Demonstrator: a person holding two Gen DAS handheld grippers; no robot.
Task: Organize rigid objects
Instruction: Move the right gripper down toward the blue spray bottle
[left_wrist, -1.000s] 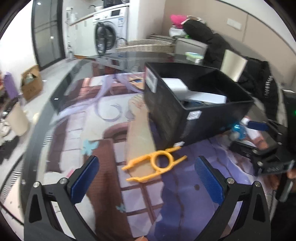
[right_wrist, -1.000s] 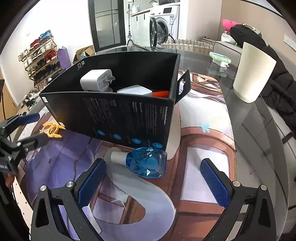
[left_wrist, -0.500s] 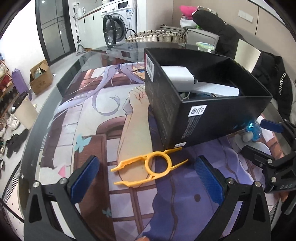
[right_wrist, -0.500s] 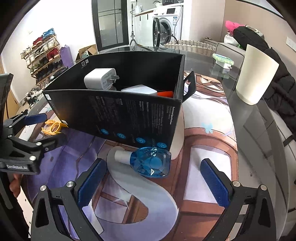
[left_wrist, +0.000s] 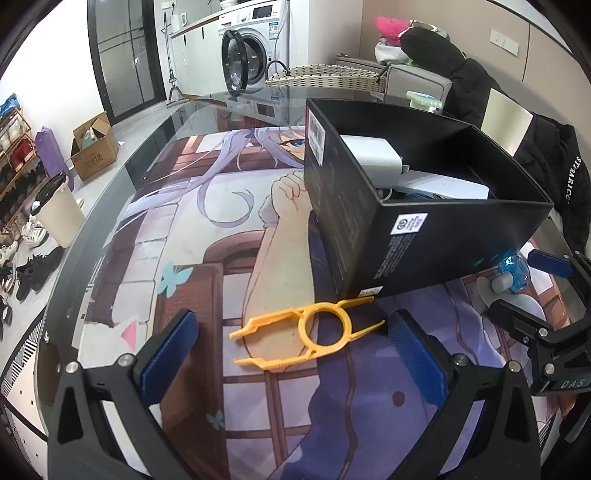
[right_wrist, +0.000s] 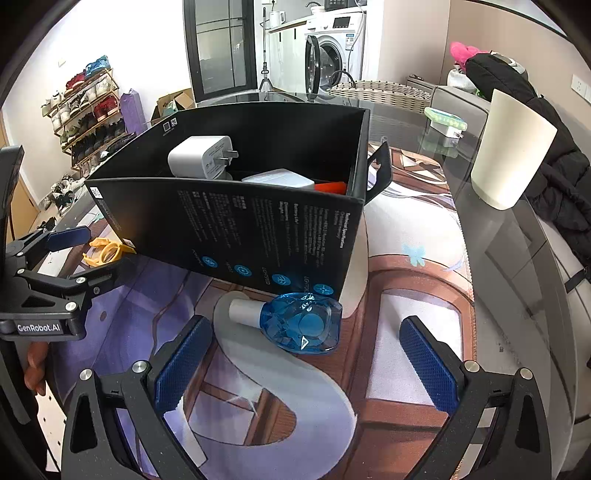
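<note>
A yellow plastic clip (left_wrist: 306, 334) lies flat on the printed mat just in front of my open, empty left gripper (left_wrist: 291, 350), by the near corner of a black box (left_wrist: 388, 229). The clip also shows in the right wrist view (right_wrist: 105, 251). The black box (right_wrist: 240, 229) holds a white charger (right_wrist: 201, 157), a white flat block (right_wrist: 277, 179) and something orange. A blue glass bottle (right_wrist: 301, 323) lies on its side against the box, between the spread fingers of my open right gripper (right_wrist: 306, 373). The bottle also shows in the left wrist view (left_wrist: 513, 271).
A cream cup (right_wrist: 511, 147) stands on the glass table at the right. A small green-topped container (right_wrist: 445, 123) sits behind the box. A black jacket (left_wrist: 546, 162) hangs at the table's right edge. A wicker basket (left_wrist: 325, 75) and a washing machine stand beyond the table.
Both grippers have moved slightly closer: the left toward the yellow clip, the right toward the blue bottle. Both stay open. No object has moved.
</note>
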